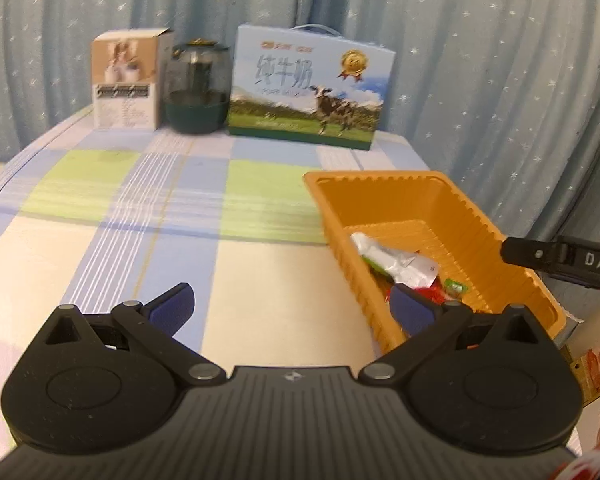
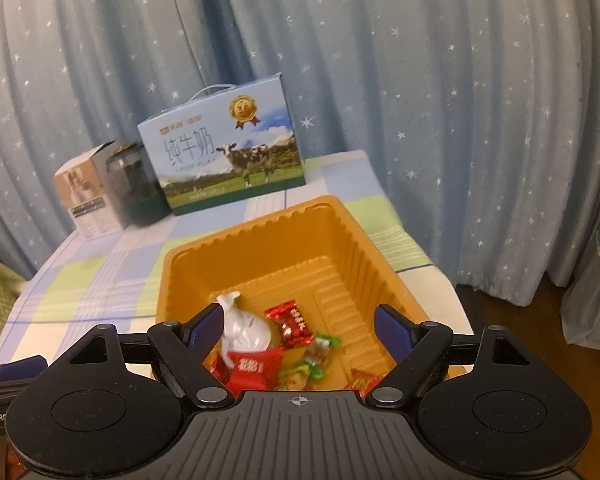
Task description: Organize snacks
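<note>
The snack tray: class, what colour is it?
Orange; the tray shows best in the right wrist view.

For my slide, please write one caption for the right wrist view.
Open right claw above an orange tray holding wrapped snacks, milk carton behind.

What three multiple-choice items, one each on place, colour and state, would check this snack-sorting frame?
1. Where do the wrapped snacks lie?
A. on the tablecloth
B. in the tray
C. on the milk carton

2. What colour is the tray?
A. orange
B. green
C. white

3. How does the left tool stand?
A. shut on a wrapper
B. open, nothing between its fingers
C. shut on the tray rim

Key: 1 B, the wrappers sit on the tray floor; 2 A, its walls are orange in both views; 3 B, the fingers stand wide apart over the checked tablecloth and the tray's edge, gripping nothing.
</note>
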